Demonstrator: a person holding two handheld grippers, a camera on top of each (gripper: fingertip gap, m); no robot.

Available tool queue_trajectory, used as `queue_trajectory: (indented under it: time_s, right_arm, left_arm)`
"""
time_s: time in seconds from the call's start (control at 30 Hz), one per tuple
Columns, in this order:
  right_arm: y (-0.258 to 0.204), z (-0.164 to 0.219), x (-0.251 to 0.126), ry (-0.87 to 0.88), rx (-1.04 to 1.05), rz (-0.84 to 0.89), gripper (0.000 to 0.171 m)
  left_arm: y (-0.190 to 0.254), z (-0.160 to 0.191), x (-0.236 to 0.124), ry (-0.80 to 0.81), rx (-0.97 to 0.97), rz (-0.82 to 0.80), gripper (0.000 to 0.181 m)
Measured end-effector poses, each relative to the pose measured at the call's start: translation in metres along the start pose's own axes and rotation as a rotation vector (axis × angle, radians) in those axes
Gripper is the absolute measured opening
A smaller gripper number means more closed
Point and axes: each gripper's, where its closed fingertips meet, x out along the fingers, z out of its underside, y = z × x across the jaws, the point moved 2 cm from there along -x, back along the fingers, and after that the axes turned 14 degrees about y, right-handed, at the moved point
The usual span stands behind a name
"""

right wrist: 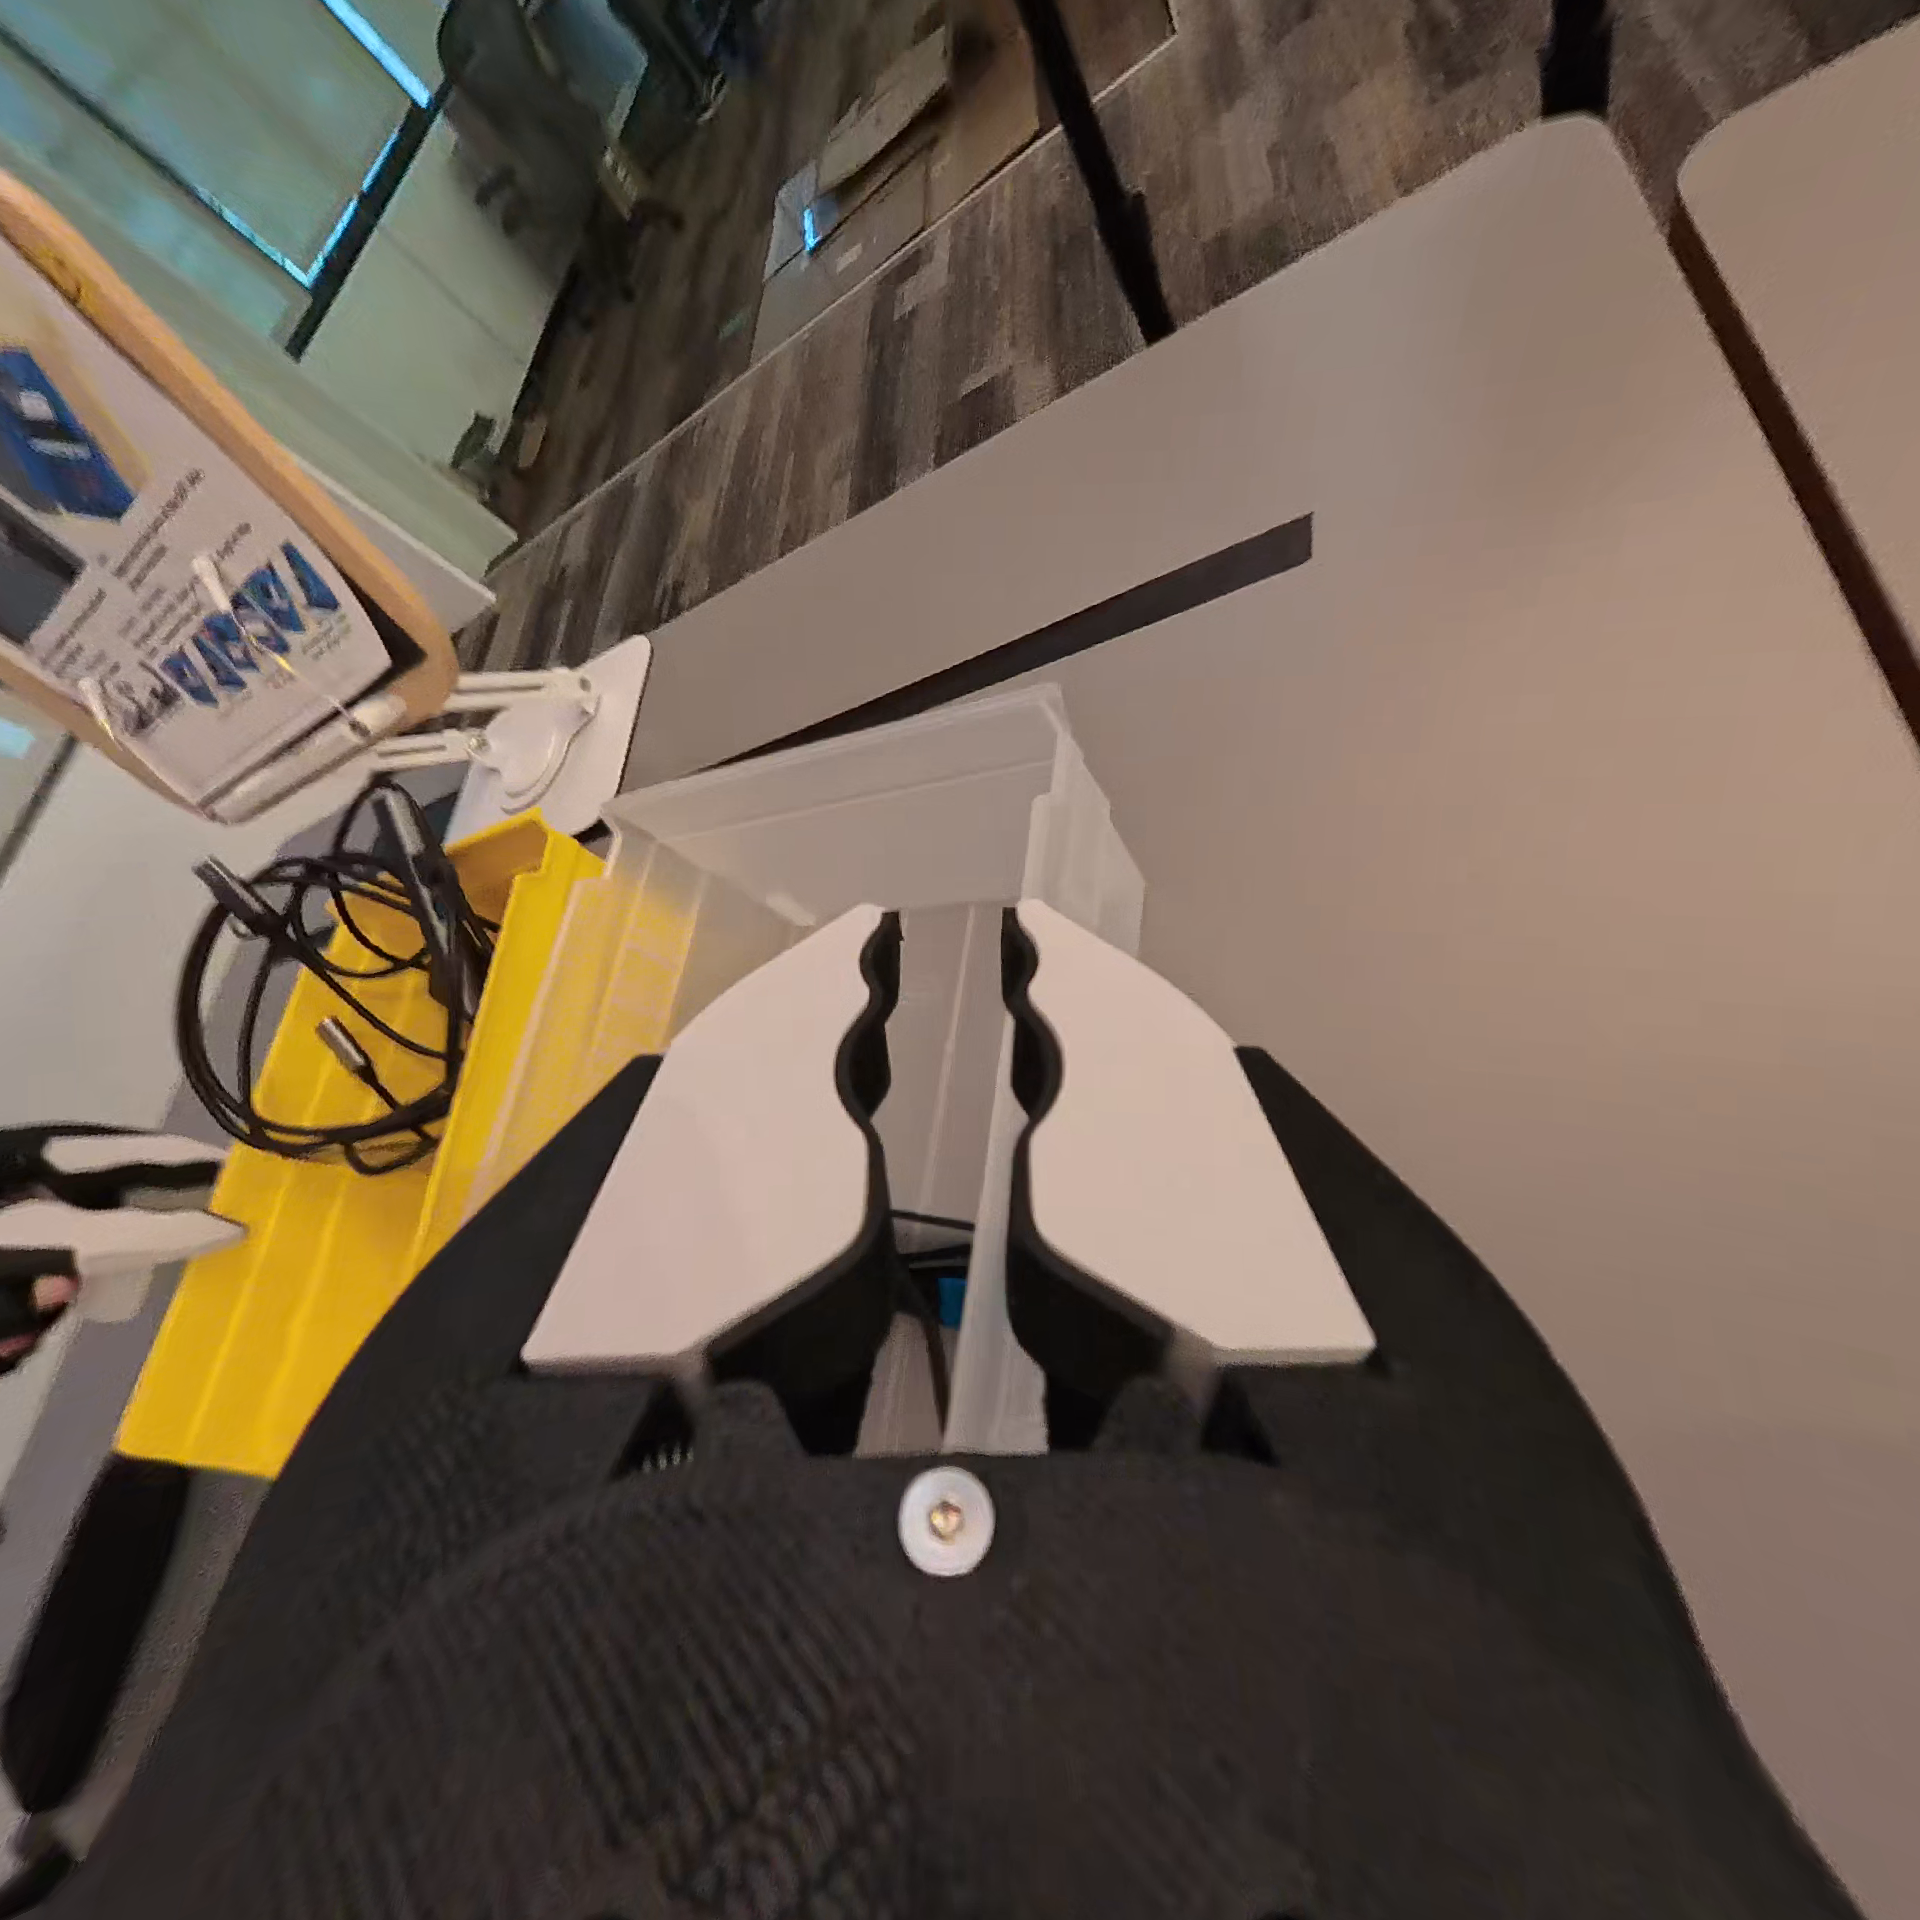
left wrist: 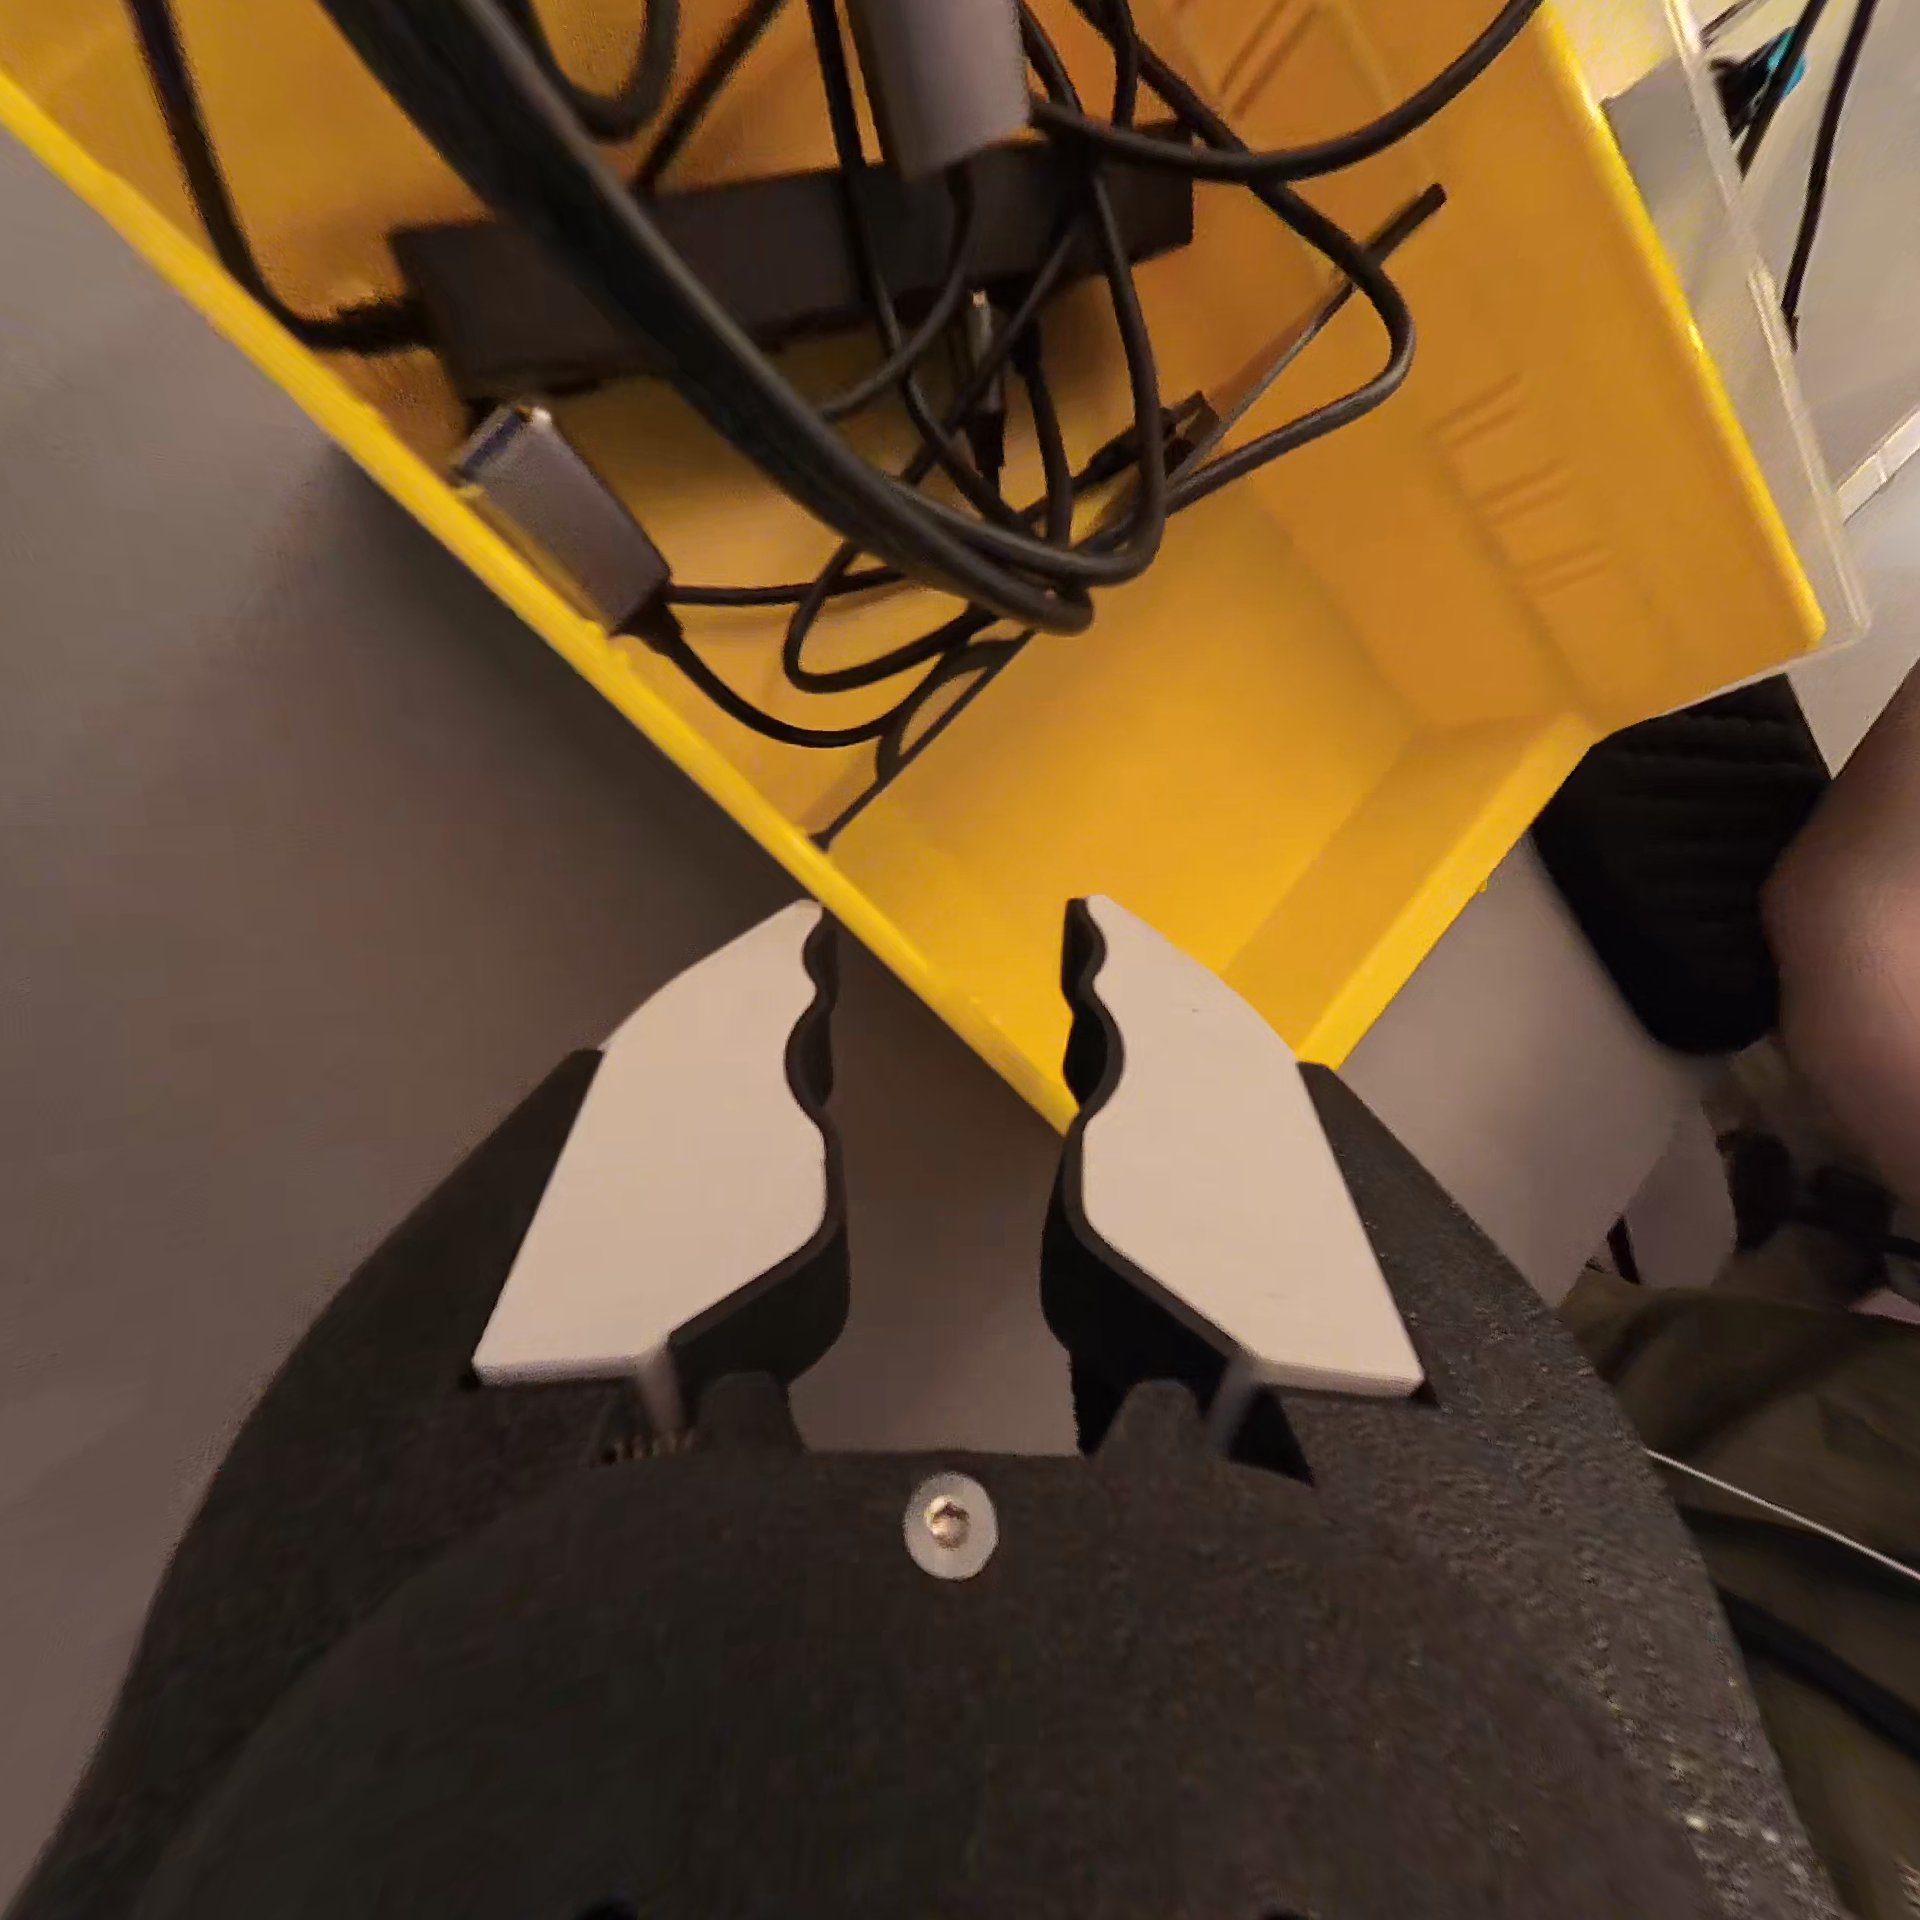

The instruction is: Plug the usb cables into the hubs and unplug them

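A pale grey table carries two bins side by side: a yellow bin and a clear bin touching its side. Beyond the table edge lies a dark wood-patterned floor, with a window far off and a second table close beside the first. A printed sheet on a wood-rimmed board sits on a white stand near the bins.

In the yellow bin lie a black hub, a grey plug against the bin's wall, and a tangle of black cables.

The left gripper has its fingers apart with nothing between them; the tips hover at the yellow bin's near rim, astride it in the picture, contact unclear.

The right gripper is likewise parted and empty, poised over the clear bin, where a bit of black cable and something blue show between the fingers.
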Motion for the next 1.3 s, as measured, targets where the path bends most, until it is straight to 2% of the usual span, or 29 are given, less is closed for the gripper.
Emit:
queue_trajectory:
  time_s: [0.07,0.1,0.17,0.2,0.27,0.37,0.47,0.6,0.77,0.97,1.23,1.3]
  right_arm:
    - [0.009,-0.005,-0.009,0.004,-0.073,0.043,0.016]
    - [0.012,-0.012,-0.012,0.045,-0.113,0.046,0.002]
    - [0.013,-0.021,-0.015,0.131,-0.147,0.019,0.001]
    - [0.013,-0.017,-0.014,0.098,-0.127,0.003,0.001]
    - [0.017,-0.003,-0.009,-0.015,-0.096,-0.007,0.002]
    - [0.019,0.004,-0.003,-0.043,-0.076,-0.020,0.002]
    - [0.015,0.005,-0.002,-0.052,-0.044,-0.049,0.002]
    - [0.013,-0.006,-0.007,0.012,-0.068,-0.054,0.001]
    - [0.021,0.020,-0.006,-0.152,-0.022,-0.044,0.001]
    - [0.023,0.038,-0.007,-0.269,-0.030,-0.076,0.001]
    - [0.005,0.053,-0.013,-0.395,-0.100,-0.085,0.004]
    - [0.004,0.050,-0.012,-0.377,-0.109,-0.071,0.005]
  left_arm:
    - [-0.003,0.005,0.008,-0.048,-0.008,-0.062,0.034]
    - [-0.004,0.005,0.009,-0.066,-0.017,-0.070,0.032]
    - [-0.012,0.003,0.008,-0.112,-0.050,-0.101,0.016]
    - [-0.016,0.002,0.008,-0.142,-0.057,-0.117,0.021]
    - [-0.015,0.003,0.009,-0.224,-0.080,-0.127,0.012]
    - [-0.017,0.004,0.008,-0.373,0.032,-0.209,0.011]
    - [-0.020,0.005,0.005,-0.437,-0.011,-0.229,0.010]
    - [-0.041,0.008,-0.007,-0.456,-0.050,-0.267,0.007]
    - [-0.076,0.019,-0.033,-0.414,-0.094,-0.297,0.004]
    - [-0.121,0.044,-0.076,-0.350,-0.158,-0.372,0.003]
    - [-0.165,0.076,-0.123,-0.231,-0.299,-0.397,0.003]
    - [-0.174,0.084,-0.134,-0.210,-0.329,-0.414,0.003]
